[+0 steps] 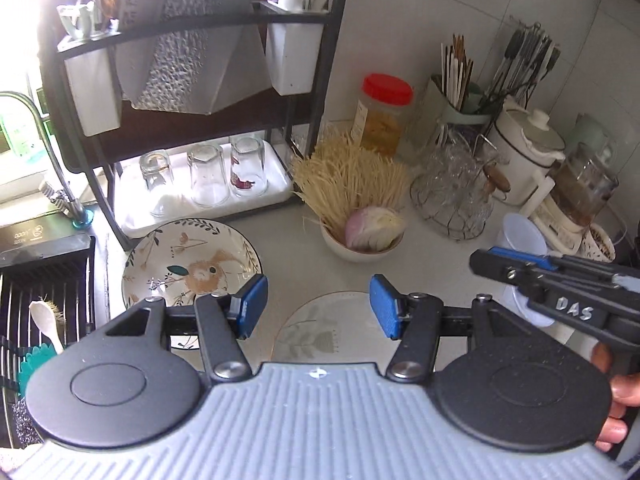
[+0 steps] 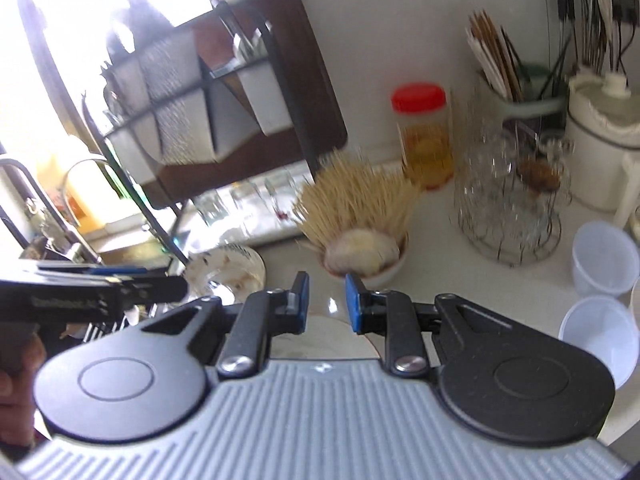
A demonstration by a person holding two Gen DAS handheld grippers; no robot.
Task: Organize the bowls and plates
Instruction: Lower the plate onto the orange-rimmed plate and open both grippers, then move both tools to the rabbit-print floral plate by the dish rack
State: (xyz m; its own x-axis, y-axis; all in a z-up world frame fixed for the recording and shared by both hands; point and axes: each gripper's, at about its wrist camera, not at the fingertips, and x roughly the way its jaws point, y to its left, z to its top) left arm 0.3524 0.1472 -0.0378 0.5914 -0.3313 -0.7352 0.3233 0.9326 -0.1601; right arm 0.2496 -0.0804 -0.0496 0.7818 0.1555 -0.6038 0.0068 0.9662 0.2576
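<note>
Left wrist view: floral bowl (image 1: 192, 264) and pale plate (image 1: 320, 328) on white counter (image 1: 432, 264), beside black dish rack (image 1: 316, 92). Left gripper (image 1: 318, 306) spread, empty, above the plate. Right gripper (image 2: 327, 300) narrowly parted, holding nothing.

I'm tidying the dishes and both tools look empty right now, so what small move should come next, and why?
Probably lower the left tool onto the rim of the floral bowl. Its jaws stand open and empty, and the bowl sits just left of them on the counter, beside the rack. The right tool is empty too, near the grey plate.
</note>
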